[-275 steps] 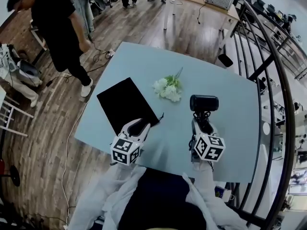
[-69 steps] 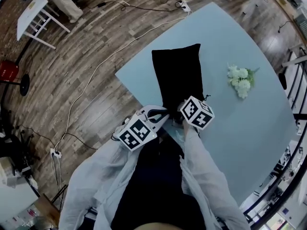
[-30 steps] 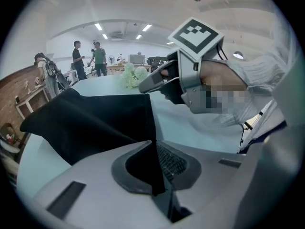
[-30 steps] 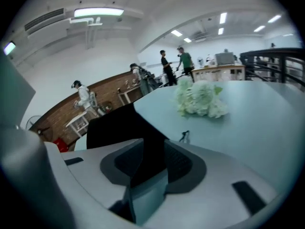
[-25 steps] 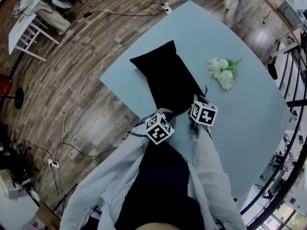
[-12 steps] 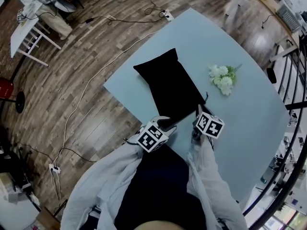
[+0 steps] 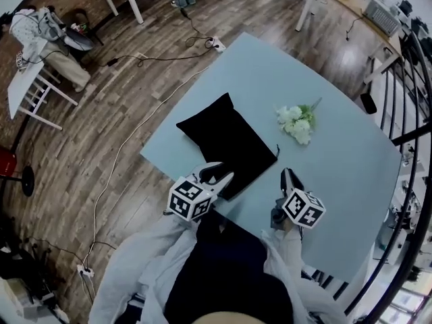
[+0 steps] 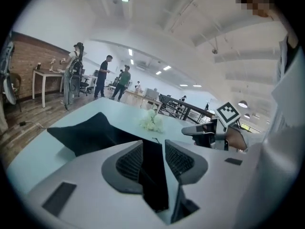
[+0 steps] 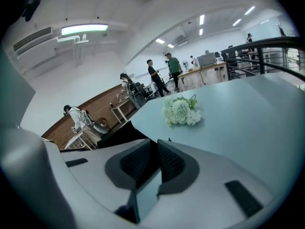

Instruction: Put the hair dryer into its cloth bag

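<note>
Tongs first: the left tongs (image 7: 217,174) have just been opening and now stand wide. Their own view shows only the dark cloth bag (image 7: 226,140) beyond the gap, with nothing pressed between the pads. The right tongs (image 7: 288,175) have just been closing and are drawn together on nothing, over bare tabletop (image 7: 331,157) and well apart from the bag. I find the bag lying on the tabletop near its left edge, with the left tongs over its near border and a short cord end (image 7: 277,150) trailing from its right corner. The hair dryer shows in no view. From the left gripper view the bag looks raised rather than flat, so I judge the dryer is inside it and the task is all but complete. I take the step in hand to be a clean release and withdrawal. To do it well I would keep the left tongs wide until they are clear of the cloth, so no fold is dragged along. I would also keep the right tongs away from the cord end, so the mouth is not tugged. Before signing off I would check that the near border is closed. The flowers (image 7: 295,121) lie beyond the bag and are of no concern.
</note>
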`<state>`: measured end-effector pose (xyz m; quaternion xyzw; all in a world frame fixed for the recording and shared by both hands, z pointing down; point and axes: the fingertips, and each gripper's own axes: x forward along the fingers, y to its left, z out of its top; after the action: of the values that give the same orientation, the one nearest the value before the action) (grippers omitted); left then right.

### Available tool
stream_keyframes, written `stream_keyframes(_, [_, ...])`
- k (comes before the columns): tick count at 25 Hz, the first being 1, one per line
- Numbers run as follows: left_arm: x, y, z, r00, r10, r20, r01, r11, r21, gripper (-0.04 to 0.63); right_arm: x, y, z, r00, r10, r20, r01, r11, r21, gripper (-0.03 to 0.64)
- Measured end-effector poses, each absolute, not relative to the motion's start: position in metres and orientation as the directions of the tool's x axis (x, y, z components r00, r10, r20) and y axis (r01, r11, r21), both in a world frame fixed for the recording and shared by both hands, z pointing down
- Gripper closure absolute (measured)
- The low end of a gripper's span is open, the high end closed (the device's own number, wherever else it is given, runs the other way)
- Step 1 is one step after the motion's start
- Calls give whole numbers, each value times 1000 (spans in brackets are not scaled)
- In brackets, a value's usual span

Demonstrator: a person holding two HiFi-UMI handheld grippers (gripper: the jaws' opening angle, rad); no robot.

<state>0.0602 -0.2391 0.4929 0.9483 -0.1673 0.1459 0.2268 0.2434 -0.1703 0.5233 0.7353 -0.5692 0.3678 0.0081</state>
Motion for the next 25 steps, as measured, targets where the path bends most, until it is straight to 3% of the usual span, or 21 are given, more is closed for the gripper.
stream_keyframes(6, [92,-273,444,950,-201,240,-278,-895,349,439,278,-147,470,275,-851,447,-873,-416,-255,604])
stream_keyframes(11, [124,-279,419,974,-135,181,-187,-932,310,470,302,-116,449,393,-837,381,-839,-495,-223,609])
stream_keyframes(19, [167,-270,404,988,-23,152,-65,-959,276,559,304,-72,427,443,-853,275,-833,-505,-227,611])
stream_keyframes(25, [190,-251,407,988,14,153,-21,-975,223,580,303,-41,421,489,-836,249,-822,-537,-189,611])
